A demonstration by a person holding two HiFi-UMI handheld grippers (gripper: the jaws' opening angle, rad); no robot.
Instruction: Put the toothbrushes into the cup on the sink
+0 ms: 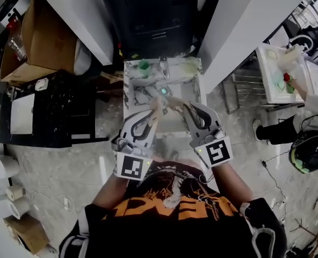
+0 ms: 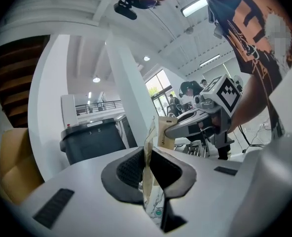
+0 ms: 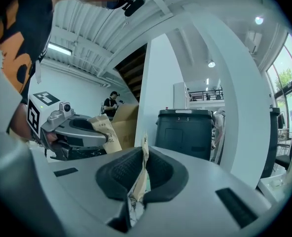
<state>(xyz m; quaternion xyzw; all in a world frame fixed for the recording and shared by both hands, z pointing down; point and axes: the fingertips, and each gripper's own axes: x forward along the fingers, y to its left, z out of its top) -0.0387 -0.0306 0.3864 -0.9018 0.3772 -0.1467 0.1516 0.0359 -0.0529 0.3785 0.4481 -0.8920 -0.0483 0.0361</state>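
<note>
A tan paper toothbrush packet [image 1: 167, 102] hangs between both grippers, above the marbled sink top [image 1: 131, 93]. My left gripper [image 1: 154, 110] is shut on one edge of the packet [image 2: 148, 154]. My right gripper [image 1: 185, 108] is shut on the opposite edge [image 3: 141, 174]. Each gripper view shows the other gripper pinching the packet: the right one [image 2: 178, 131] and the left one [image 3: 94, 132]. A green cup [image 1: 143, 65] stands at the back left of the sink top, well beyond both grippers. The packet's contents are hidden.
A faucet [image 1: 163, 64] rises at the back of the sink. A cardboard box [image 1: 22, 42] and a black rack [image 1: 57, 109] stand to the left. At the right are a white table [image 1: 280, 77] and another person [image 1: 309, 144]. A dark bin [image 3: 185, 132] stands behind.
</note>
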